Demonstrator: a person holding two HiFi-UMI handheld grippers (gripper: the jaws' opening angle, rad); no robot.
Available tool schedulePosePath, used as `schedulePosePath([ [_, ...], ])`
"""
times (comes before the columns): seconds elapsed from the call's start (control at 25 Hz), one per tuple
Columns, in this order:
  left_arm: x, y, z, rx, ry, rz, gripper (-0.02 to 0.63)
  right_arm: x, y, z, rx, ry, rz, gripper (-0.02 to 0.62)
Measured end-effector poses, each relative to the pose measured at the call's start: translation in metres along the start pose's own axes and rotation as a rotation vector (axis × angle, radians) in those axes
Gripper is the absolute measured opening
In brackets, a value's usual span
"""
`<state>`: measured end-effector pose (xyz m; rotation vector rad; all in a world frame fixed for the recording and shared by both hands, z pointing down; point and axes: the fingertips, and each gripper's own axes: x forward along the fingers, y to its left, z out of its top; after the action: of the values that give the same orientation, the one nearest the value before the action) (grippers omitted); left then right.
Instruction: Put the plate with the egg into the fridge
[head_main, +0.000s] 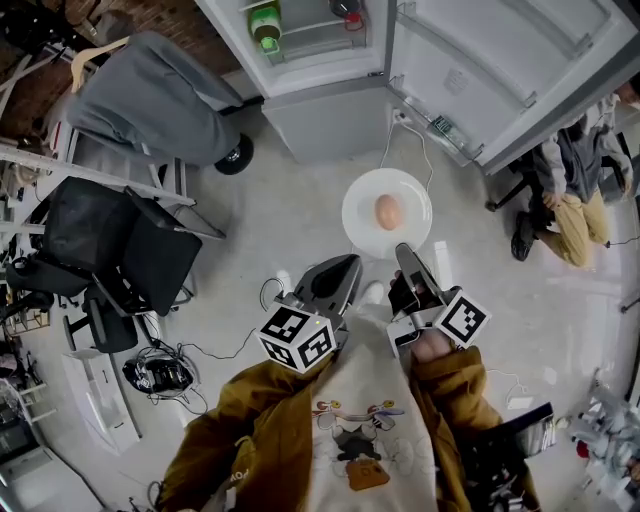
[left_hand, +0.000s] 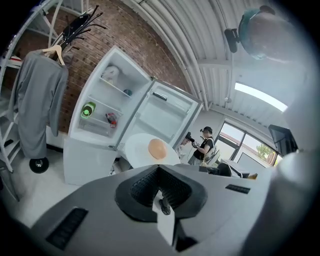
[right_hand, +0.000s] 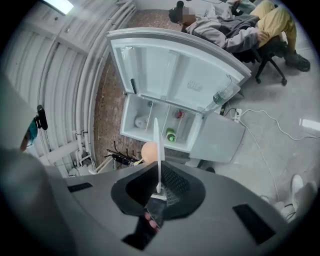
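**A:** Is anything standing in the way of the fridge (head_main: 300, 45)?

**B:** The floor (head_main: 300, 200) in front is lying open. Only a white cable (head_main: 388, 150) is trailing down by the closed lower door (head_main: 325, 125).

**A:** What about the sides?

**B:** The open door (head_main: 500, 70) is walling off the right, and a seated person (head_main: 570, 190) is sitting beyond it. On the left, a grey garment (head_main: 150, 95) is hanging and black chairs (head_main: 130, 250) are crowding in.

**A:** And inside?

**B:** A green bottle (head_main: 265, 25) is taking up part of a shelf, with bare shelf showing beside it.

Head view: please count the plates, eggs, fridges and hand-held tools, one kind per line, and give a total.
plate: 1
egg: 1
fridge: 1
tools: 2, the left tool and the right tool
Total: 5
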<state>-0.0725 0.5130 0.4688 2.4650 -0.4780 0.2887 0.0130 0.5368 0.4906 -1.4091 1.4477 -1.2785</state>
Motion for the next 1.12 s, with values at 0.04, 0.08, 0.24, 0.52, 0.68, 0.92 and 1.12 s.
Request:
schedulePosePath([
  [0.04, 0.0, 0.001, -0.001, 0.0, 0.006, 0.0, 0.006, 0.0, 0.0, -0.001, 0.001, 0.0, -0.001, 0.021],
  [0.08, 0.0, 0.001, -0.001, 0.001, 0.011, 0.0, 0.007, 0.001, 0.0, -0.003, 0.002, 0.001, -0.003, 0.021],
  [0.24, -0.007, 0.009, 0.001, 0.002, 0.02, 0.002, 0.007, 0.008, 0.005, -0.012, 0.002, -0.002, 0.0, 0.021],
  [0.52, -0.019, 0.023, 0.015, -0.005, 0.02, 0.017, 0.006, 0.019, 0.019, -0.015, 0.07, -0.007, 0.044, 0.021],
  [0.68, -0.019, 0.027, 0.016, -0.024, 0.005, 0.038, 0.006, 0.024, 0.018, -0.013, 0.07, 0.019, 0.054, 0.021],
  [0.92, -0.021, 0.036, -0.001, -0.092, -0.008, 0.085, 0.006, 0.026, 0.006, -0.017, 0.088, 0.068, 0.047, 0.021],
  [1.12, -0.001, 0.047, 0.006, -0.09, 0.005, 0.097, 0.006, 0.035, -0.014, -0.013, 0.146, 0.106, 0.015, 0.021],
])
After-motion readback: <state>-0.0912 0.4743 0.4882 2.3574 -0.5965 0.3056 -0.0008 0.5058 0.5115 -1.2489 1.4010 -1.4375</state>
